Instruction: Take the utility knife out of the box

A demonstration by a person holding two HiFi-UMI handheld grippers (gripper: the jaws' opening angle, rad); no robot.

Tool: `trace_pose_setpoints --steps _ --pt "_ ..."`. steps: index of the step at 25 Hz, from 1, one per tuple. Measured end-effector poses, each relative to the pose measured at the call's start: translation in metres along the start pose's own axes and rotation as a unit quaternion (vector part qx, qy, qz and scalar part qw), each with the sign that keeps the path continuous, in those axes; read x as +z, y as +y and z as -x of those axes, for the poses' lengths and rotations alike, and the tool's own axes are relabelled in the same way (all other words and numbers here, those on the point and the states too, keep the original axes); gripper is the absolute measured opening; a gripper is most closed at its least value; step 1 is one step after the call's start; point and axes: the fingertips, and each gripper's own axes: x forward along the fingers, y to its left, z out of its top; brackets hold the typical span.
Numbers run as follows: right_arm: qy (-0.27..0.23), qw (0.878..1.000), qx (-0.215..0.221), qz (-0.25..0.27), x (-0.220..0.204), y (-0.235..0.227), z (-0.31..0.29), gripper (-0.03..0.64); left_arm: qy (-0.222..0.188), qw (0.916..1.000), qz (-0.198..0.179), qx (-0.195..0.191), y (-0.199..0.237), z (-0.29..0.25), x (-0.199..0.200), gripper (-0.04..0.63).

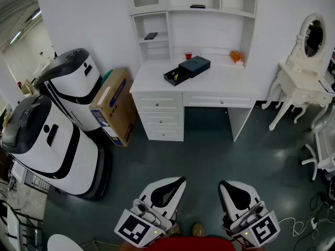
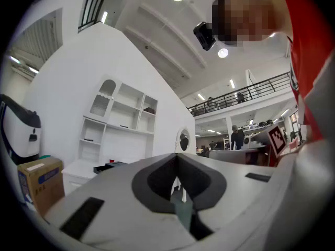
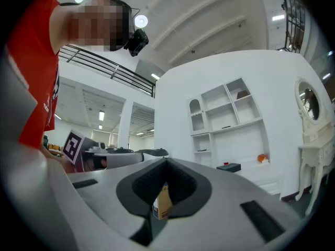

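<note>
A dark box (image 1: 194, 65) lies on the white desk (image 1: 220, 85) across the room, its tray (image 1: 174, 76) pulled out to the left with something small and yellowish in it; the utility knife cannot be made out. The box also shows small in the left gripper view (image 2: 106, 166) and in the right gripper view (image 3: 229, 167). Both grippers are low in the head view, far from the desk and pointing toward it. My left gripper (image 1: 181, 180) (image 2: 177, 156) is shut and empty. My right gripper (image 1: 222, 184) (image 3: 166, 162) also has its jaws together with nothing between them.
Two large white-and-black machines (image 1: 70, 85) (image 1: 44, 148) and a cardboard carton (image 1: 112, 106) stand left of the desk. A red cup (image 1: 188, 55) and an orange thing (image 1: 236, 57) sit on the desk. A white vanity table with mirror (image 1: 303, 82) and cables (image 1: 306, 224) are at the right.
</note>
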Motion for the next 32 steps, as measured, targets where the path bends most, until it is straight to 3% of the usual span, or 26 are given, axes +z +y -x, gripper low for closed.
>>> trace_pose_setpoints --steps 11,15,19,24,32 --pt "-0.004 1.000 0.003 0.000 0.002 0.005 -0.003 -0.005 0.000 1.0000 -0.001 0.001 0.002 0.005 0.000 0.014" --pt "-0.018 1.000 0.005 -0.018 0.005 0.005 -0.003 -0.002 -0.020 0.9998 -0.007 0.005 0.005 0.007 0.005 0.014" --pt "-0.018 1.000 0.007 -0.020 0.005 0.006 -0.007 0.000 -0.002 1.0000 -0.001 0.004 0.008 0.009 0.001 0.014" --pt "-0.018 1.000 0.015 -0.018 0.005 0.012 -0.019 0.000 -0.016 0.9998 -0.009 0.012 0.020 0.015 0.006 0.015" --pt "-0.027 0.999 0.013 -0.014 0.004 0.023 -0.043 0.000 -0.004 0.9999 -0.011 0.011 0.048 0.031 0.002 0.014"
